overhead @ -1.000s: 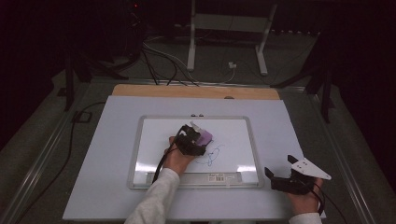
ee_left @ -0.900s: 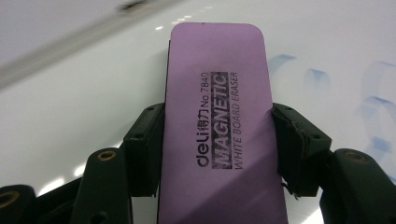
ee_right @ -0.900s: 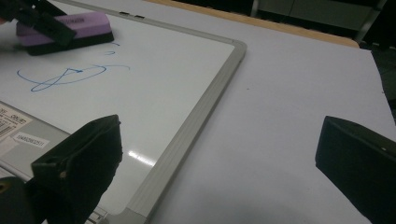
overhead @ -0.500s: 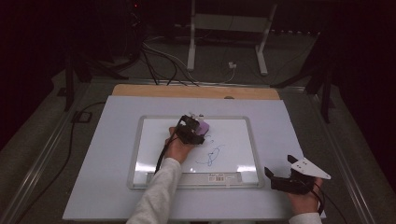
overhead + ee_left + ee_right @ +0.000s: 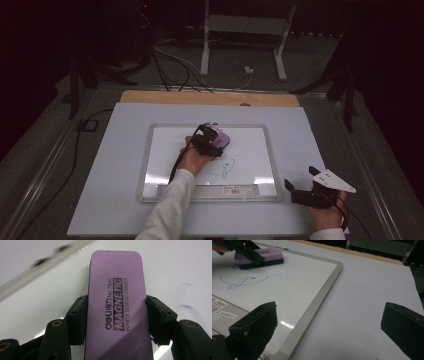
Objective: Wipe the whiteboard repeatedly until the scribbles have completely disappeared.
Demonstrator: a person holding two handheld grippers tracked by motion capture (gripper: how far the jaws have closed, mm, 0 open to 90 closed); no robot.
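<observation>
A purple whiteboard eraser (image 5: pixel 117 302) lies flat on the whiteboard (image 5: pixel 250 145), near its upper middle. My left gripper (image 5: pixel 212 140) is shut on the eraser, one black jaw on each long side. A blue scribble (image 5: pixel 225 169) sits on the board just below and right of the eraser (image 5: pixel 222 137); it also shows as a looped line (image 5: pixel 244 281) in the right gripper view, in front of the eraser (image 5: pixel 259 255). My right gripper (image 5: pixel 305 192) hovers open over the table's front right, off the board, with nothing between its jaws.
The whiteboard's grey frame (image 5: pixel 312 307) runs diagonally in front of the right gripper. A white table sheet (image 5: pixel 110 170) surrounds the board, with a wooden strip (image 5: pixel 210 98) at the far edge. Cables and a stand's legs (image 5: pixel 240 45) lie on the dark floor beyond.
My left gripper has carried the eraser up the board, away from the person, leaving the blue scribble uncovered below it. The right gripper has stayed put.
</observation>
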